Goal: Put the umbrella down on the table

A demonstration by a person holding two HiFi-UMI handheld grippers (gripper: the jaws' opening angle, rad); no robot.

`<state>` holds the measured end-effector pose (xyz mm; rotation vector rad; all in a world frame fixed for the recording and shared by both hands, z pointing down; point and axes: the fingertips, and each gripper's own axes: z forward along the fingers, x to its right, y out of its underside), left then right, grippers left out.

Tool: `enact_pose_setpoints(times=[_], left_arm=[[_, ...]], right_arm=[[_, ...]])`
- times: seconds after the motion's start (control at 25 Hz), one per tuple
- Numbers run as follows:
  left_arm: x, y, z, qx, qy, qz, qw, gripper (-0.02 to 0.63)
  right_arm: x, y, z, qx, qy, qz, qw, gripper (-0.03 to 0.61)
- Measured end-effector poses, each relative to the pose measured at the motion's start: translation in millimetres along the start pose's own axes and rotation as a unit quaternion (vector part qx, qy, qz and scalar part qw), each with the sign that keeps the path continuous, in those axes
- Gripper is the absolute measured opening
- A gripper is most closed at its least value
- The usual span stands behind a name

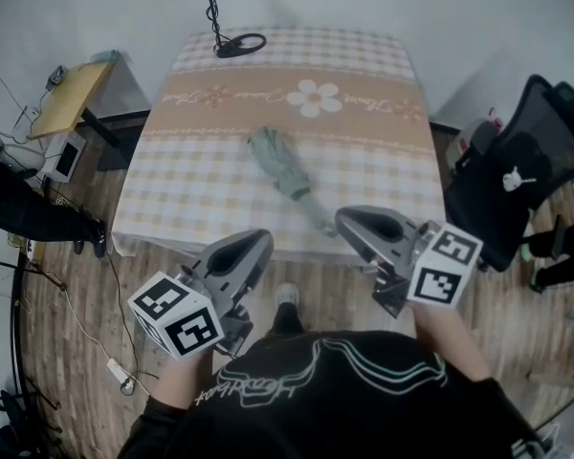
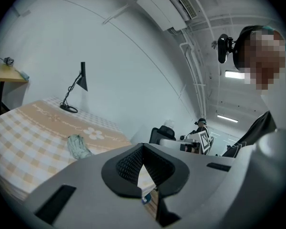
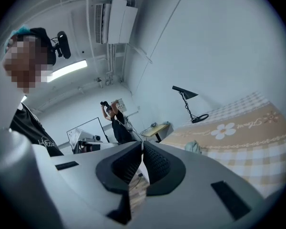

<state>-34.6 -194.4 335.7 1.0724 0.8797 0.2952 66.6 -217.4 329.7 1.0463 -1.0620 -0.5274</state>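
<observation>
The umbrella (image 1: 285,175) lies folded on the table (image 1: 364,161), about midway between the left and right edges and nearer the near edge than the far one. It lies slantwise: the bunched fabric end points toward the middle of the table, and the slim end runs out toward the near edge, on the right. The lamp (image 1: 231,8) at the far edge stands well apart from it. Nothing touches the umbrella, so the task looks done.

Your 2 grippers hang short of the near edge, close to your body and off the table. Your left gripper (image 1: 256,244) has its jaws closed tip to tip with nothing between them. Your right gripper (image 1: 349,220) is also closed and empty, with its tip near the umbrella's slim end but clear of it.

If you take it up again, expect a light thing: loose, soft fabric that will likely slide and crush under the pads, around 1 stiff shaft. Pinch across the slim end, where the shaft gives the jaws something firm, rather than on the puffy bundle.
</observation>
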Motion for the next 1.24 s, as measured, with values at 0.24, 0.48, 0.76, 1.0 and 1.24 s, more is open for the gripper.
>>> enact_pose_setpoints(times=[0.24, 0.48, 0.76, 1.0, 1.24], left_arm=[[27.3, 6.1, -4.8, 0.005, 0.003, 0.014, 0.9999, -0.003], [44.9, 8.8, -11.1, 0.008, 0.002, 0.020, 0.9998, -0.003], [60.4, 9.6, -16.3, 0.012, 0.004, 0.027, 0.9995, -0.002], [66.4, 14.7, -18.6, 0.011, 0.002, 0.025, 0.9996, -0.003], [80.7, 22.0, -26.1, 0.012, 0.002, 0.030, 0.9995, -0.002]], right_arm=[[-16.9, 4.2, -17.8, -0.007, 0.001, -0.027, 1.000, 0.012], [-41.4, 0.3, -28.5, 0.004, -0.021, -0.057, 0.998, 0.012], [-55.9, -1.8, -37.5, 0.008, -0.034, -0.062, 0.997, 0.012], [-62.1, 1.6, -43.1, 0.005, -0.038, -0.063, 0.997, 0.012], [-73.7, 8.6, -54.5, 0.001, -0.039, -0.069, 0.997, 0.012]])
